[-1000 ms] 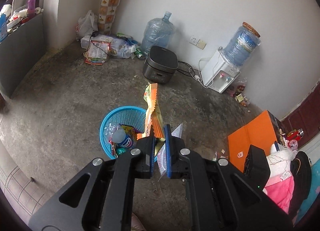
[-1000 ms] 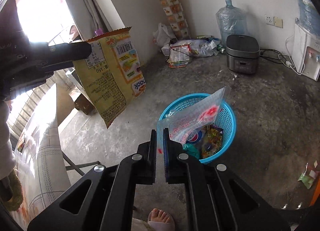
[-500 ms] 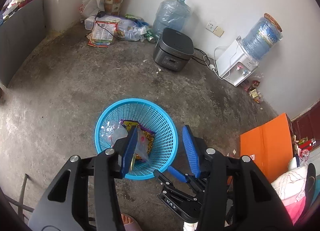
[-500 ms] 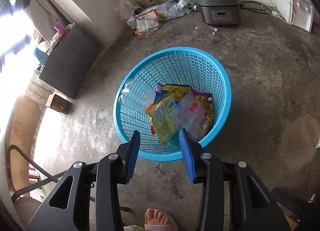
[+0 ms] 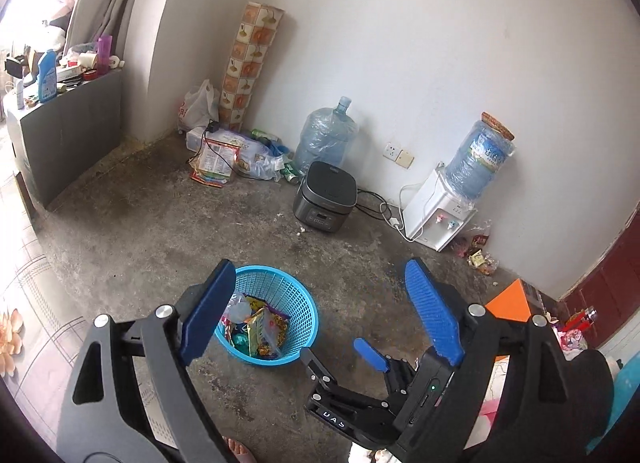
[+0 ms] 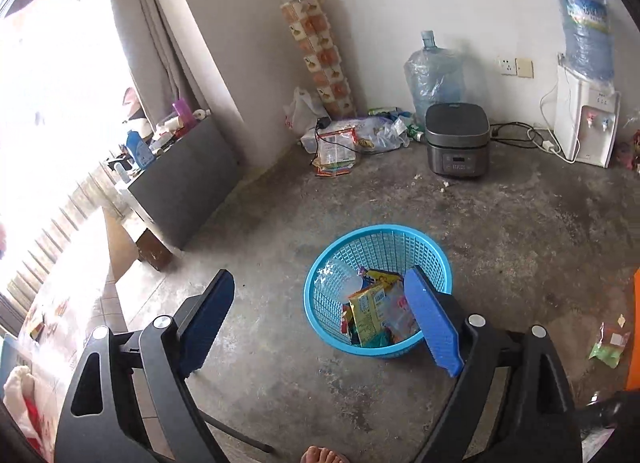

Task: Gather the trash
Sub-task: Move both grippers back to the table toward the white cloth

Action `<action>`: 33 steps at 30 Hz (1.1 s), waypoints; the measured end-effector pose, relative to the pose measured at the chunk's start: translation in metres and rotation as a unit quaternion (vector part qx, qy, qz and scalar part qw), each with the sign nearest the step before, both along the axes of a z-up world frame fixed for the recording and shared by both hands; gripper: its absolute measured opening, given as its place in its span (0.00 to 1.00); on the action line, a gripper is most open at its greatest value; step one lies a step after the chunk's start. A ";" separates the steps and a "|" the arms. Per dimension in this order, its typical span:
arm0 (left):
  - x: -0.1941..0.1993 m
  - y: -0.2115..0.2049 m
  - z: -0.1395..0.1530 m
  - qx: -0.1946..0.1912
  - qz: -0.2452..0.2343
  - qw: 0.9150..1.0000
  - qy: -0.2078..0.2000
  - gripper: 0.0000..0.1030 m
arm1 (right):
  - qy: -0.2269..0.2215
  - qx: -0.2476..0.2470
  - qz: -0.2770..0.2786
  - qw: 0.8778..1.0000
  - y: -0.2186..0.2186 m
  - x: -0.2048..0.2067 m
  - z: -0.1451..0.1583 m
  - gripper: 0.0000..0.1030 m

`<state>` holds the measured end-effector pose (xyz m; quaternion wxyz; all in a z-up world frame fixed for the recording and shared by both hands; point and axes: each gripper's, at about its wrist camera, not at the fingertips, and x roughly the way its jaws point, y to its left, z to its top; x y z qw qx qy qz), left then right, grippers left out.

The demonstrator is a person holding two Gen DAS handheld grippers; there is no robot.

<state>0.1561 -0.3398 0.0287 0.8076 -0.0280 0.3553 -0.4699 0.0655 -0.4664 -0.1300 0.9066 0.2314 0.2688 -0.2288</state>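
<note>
Both the left hand-held gripper (image 5: 320,311) and the right hand-held gripper (image 6: 320,311) are spread wide and empty above the blue basket (image 6: 400,235) holding snack wrappers (image 6: 370,313).

Glossy blue plastic lattice basket (image 6: 432,259), crinkly shiny foil wrappers (image 6: 370,313), rough matt concrete floor (image 6: 520,231).

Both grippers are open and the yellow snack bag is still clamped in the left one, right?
No. The left gripper is open but empty; the left wrist view shows the snack bag lying in the basket. The right gripper is open too.
</note>
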 end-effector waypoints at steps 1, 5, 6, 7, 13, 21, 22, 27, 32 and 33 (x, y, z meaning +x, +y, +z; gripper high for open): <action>-0.007 0.016 0.010 -0.003 0.010 1.000 -0.007 0.81 | -0.009 -0.020 0.005 1.000 0.011 -0.003 0.014 0.90; -0.029 0.085 0.035 -0.011 0.043 0.999 -0.028 0.81 | -0.044 -0.076 0.034 0.996 0.052 -0.014 0.057 0.94; -0.034 0.104 0.037 -0.009 0.054 0.998 -0.031 0.81 | -0.052 -0.086 0.041 0.994 0.062 -0.016 0.066 0.94; -0.039 0.123 0.038 -0.010 0.064 0.997 -0.034 0.81 | -0.059 -0.093 0.046 0.993 0.072 -0.018 0.073 0.94; -0.066 0.239 0.027 0.016 0.156 0.985 -0.071 0.81 | -0.083 -0.076 0.121 0.986 0.131 -0.017 0.104 0.94; -0.086 0.367 -0.007 0.034 0.263 0.961 -0.073 0.81 | -0.056 0.038 0.275 0.959 0.209 0.015 0.102 0.94; -0.086 0.378 -0.011 0.033 0.271 0.960 -0.067 0.81 | -0.048 0.049 0.295 0.953 0.222 0.020 0.101 0.93; -0.094 0.420 -0.027 0.032 0.299 0.952 -0.064 0.78 | -0.009 0.104 0.370 0.923 0.269 0.040 0.089 0.86; -0.094 0.444 -0.042 0.029 0.298 0.953 -0.053 0.65 | 0.041 0.180 0.412 0.892 0.298 0.059 0.073 0.73; -0.094 0.447 -0.044 0.024 0.295 0.954 -0.048 0.61 | 0.049 0.189 0.419 0.887 0.304 0.062 0.071 0.71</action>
